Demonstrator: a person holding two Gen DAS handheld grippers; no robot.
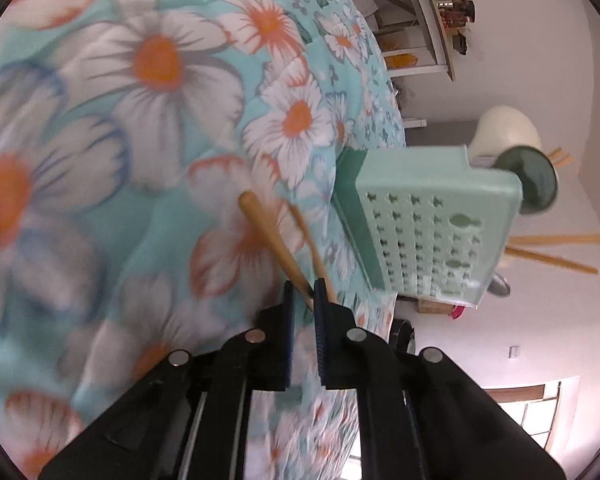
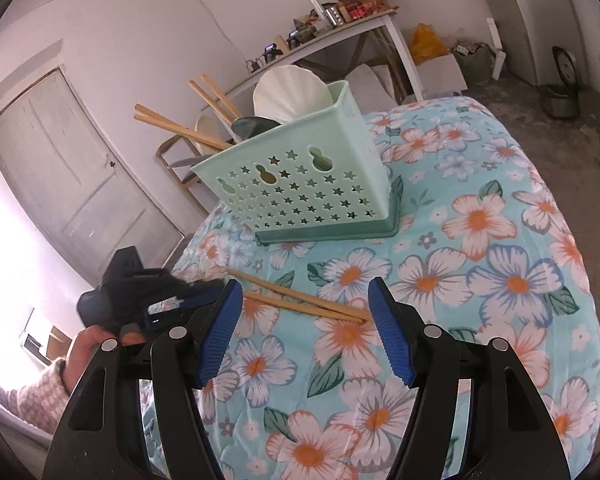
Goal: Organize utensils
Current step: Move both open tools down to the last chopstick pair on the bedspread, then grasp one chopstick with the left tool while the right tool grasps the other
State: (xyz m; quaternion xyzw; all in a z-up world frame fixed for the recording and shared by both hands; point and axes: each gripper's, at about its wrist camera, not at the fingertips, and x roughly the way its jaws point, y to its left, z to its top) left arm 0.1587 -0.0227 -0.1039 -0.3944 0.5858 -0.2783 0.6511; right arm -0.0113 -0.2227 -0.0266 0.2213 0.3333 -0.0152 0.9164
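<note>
The left gripper (image 1: 303, 294) pinched one slim wooden chopstick (image 1: 274, 246) on the floral quilted cloth (image 1: 140, 160), near the perforated mint plastic basket (image 2: 300, 184). The right gripper (image 2: 306, 312) gaped empty.

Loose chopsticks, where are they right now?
The chopsticks lie on the floral cloth before the basket; the left gripper grips one end.
</note>
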